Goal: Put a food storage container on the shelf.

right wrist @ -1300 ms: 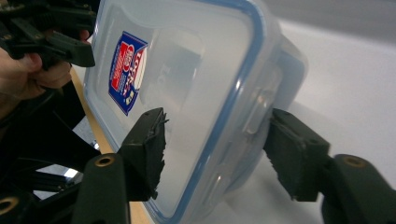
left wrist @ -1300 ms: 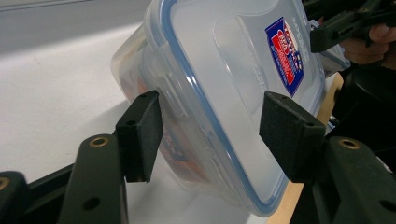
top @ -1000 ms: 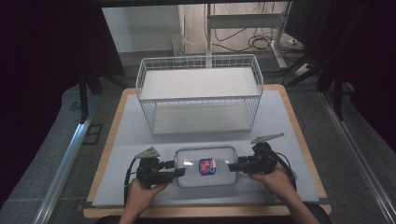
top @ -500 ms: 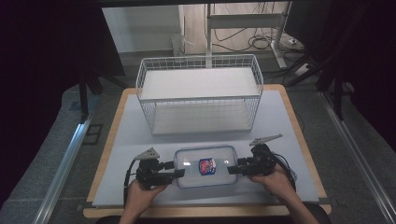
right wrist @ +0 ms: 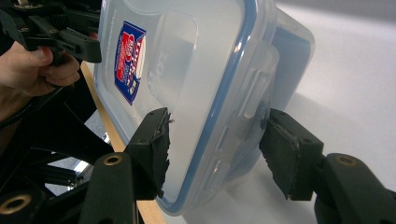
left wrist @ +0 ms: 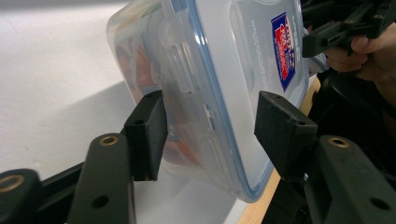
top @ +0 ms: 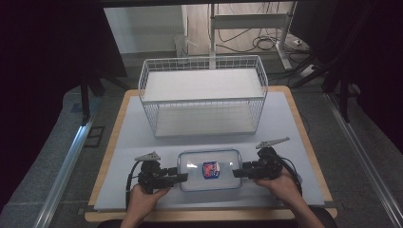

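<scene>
A clear plastic container (top: 209,169) with a blue-sealed lid and a red-and-blue sticker lies near the table's front edge, with something orange-red inside. My left gripper (top: 183,176) is at its left end and my right gripper (top: 236,172) at its right end. In the left gripper view the jaws (left wrist: 210,135) straddle the container (left wrist: 233,56), one pad on the base and one by the lid. The right gripper view has its jaws (right wrist: 215,144) around the container (right wrist: 187,56) the same way. Both pairs of jaws have just been closing with the container's end between them.
A white wire basket (top: 204,99) stands empty behind the container at mid table. The grey mat (top: 294,142) lies on a wooden board whose front edge runs just under my hands. Metal rails run along both sides, and cables lie on the floor beyond.
</scene>
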Demonstrator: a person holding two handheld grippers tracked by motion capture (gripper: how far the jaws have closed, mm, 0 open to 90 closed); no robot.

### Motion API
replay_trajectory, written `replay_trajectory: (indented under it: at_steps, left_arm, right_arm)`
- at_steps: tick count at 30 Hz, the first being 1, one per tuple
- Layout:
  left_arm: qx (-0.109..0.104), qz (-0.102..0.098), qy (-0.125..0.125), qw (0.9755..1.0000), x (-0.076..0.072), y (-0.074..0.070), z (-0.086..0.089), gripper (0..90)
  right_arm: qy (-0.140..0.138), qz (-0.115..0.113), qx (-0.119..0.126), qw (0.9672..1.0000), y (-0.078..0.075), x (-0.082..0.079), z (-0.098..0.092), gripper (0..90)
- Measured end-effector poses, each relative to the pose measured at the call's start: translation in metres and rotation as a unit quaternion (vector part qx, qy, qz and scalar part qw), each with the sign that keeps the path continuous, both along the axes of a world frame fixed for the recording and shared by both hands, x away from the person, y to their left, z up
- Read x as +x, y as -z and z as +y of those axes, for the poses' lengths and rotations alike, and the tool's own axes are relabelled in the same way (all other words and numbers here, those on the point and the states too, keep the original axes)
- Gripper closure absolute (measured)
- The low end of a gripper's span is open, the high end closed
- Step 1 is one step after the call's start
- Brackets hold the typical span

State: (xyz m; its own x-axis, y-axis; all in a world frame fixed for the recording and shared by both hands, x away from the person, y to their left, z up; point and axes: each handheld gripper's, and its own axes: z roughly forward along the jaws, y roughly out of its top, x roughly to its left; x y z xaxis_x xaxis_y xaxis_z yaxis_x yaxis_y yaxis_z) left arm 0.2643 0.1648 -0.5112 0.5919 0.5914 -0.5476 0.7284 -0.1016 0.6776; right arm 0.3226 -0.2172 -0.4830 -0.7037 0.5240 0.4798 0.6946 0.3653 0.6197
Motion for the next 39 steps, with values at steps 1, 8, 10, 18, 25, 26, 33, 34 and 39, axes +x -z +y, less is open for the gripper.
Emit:
replay_trajectory:
  at_steps: [1, 8, 10, 18, 25, 26, 33, 34, 39]
  left_arm:
    - [-0.002, 0.004, -0.003, 1.0, 0.0, -0.001, 0.0, 45.9]
    - [-0.001, 0.014, -0.015, 0.9998, 0.001, -0.006, 0.001, 50.7]
    - [0.0, 0.013, -0.017, 0.9998, 0.001, -0.007, 0.001, 51.1]
    - [-0.004, 0.006, -0.025, 0.9997, 0.006, -0.011, 0.001, 52.0]
    - [0.002, -0.016, -0.026, 0.9995, 0.009, -0.024, 0.002, 52.0]
    - [0.004, -0.021, -0.027, 0.9994, 0.009, -0.028, 0.003, 52.0]
    - [0.006, -0.049, -0.029, 0.9984, 0.013, -0.048, 0.005, 52.0]
    - [0.008, -0.056, -0.029, 0.998, 0.015, -0.055, 0.006, 52.0]
    - [0.007, -0.067, -0.03, 0.9973, 0.019, -0.07, 0.008, 52.0]
  right_arm:
    - [0.0, 0.0, 0.0, 1.0, 0.0, 0.0, 0.0, 43.7]
    - [0.012, 0.01, 0.016, 0.9997, -0.001, 0.0, -0.003, 49.2]
    - [0.013, 0.009, 0.016, 0.9997, -0.002, -0.001, -0.003, 49.6]
    - [0.029, -0.002, 0.021, 0.9994, -0.004, 0.0, -0.002, 49.8]
    - [0.034, -0.014, 0.03, 0.9989, -0.013, 0.0, -0.002, 49.7]
    - [0.034, -0.017, 0.031, 0.9988, -0.014, 0.001, -0.002, 49.7]
    - [0.036, -0.045, 0.041, 0.9975, -0.035, 0.004, 0.0, 49.6]
    - [0.036, -0.053, 0.042, 0.9971, -0.042, 0.006, 0.001, 49.6]
    - [0.035, -0.069, 0.045, 0.996, -0.056, 0.01, 0.003, 49.6]
